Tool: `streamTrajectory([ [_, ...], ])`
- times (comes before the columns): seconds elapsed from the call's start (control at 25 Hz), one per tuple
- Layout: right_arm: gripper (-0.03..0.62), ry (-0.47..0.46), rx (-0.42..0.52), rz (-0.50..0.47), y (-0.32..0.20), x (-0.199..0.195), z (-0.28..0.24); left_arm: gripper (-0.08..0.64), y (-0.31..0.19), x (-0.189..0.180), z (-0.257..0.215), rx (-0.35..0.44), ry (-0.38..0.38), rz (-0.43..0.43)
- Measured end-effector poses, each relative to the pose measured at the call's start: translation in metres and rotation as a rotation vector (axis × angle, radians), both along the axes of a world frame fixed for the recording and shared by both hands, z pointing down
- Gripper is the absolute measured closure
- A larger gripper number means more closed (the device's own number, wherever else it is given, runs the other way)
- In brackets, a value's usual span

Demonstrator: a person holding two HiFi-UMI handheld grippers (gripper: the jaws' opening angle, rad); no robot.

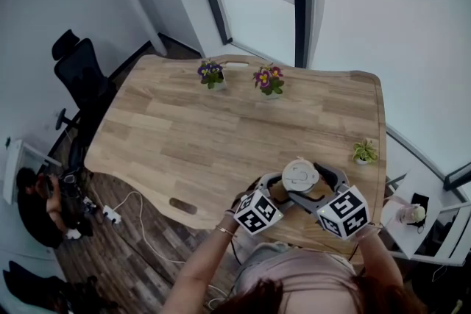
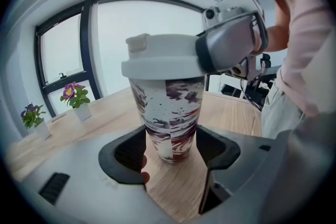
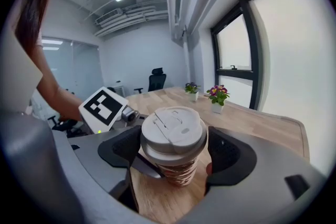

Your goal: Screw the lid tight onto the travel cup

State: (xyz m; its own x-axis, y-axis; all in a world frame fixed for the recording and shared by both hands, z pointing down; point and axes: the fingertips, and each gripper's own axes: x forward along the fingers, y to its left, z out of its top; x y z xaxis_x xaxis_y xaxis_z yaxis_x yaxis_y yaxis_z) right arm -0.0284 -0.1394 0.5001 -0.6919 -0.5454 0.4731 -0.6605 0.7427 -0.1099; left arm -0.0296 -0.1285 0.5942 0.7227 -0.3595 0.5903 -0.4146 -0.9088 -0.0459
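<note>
The cup [image 2: 170, 107] stands upright on the wooden table [image 1: 221, 129], close to the edge nearest you and between your two tools. Its lid [image 3: 174, 131] sits level on top.

Your left gripper [image 2: 170, 149] is closed around the lower part of the cup, with a pad against the printed wall on each side. Your right gripper [image 3: 173, 150] is higher up, and its pads clamp the lid's rim from opposite sides. One hand is therefore placed to brace and the other to turn.

The cup looks like a light, probably empty tumbler with stiff, smooth walls. It narrows toward the base, so the lower grip could slide down or let the cup spin once you twist. Squeeze firmly there, and consider holding a little higher, where the body is wider. A tall, light cup tips easily and the table edge is near, so press it down onto the wood as you turn.

The lid seems to be hard plastic with a thick rim and a raised flip tab on top. Hold it by the rim, as you do now, and stay off the tab, which could pop open or flex. Check that it stays level, because a tilted lid may cross-thread instead of seating tight.
</note>
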Motion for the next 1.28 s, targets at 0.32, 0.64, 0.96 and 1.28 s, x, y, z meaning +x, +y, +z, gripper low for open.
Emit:
streamTrajectory([
  [0.32,0.235,0.022,0.046,-0.089,0.0,0.0,-0.004,0.264,0.0,0.005,-0.001,-0.004,-0.017,0.06],
  [0.64,0.235,-0.013,0.078,0.167,-0.004,0.007,-0.004,0.264,-0.002,0.007,-0.001,0.03,0.016,-0.05],
  [0.96,0.235,0.036,-0.022,-0.119,0.0,0.006,-0.003,0.27,0.001,0.007,-0.001,-0.008,-0.018,0.102],
  [1.28,0.235,-0.034,0.045,0.088,-0.002,0.01,-0.004,0.268,0.0,0.009,-0.002,0.013,0.015,-0.011],
])
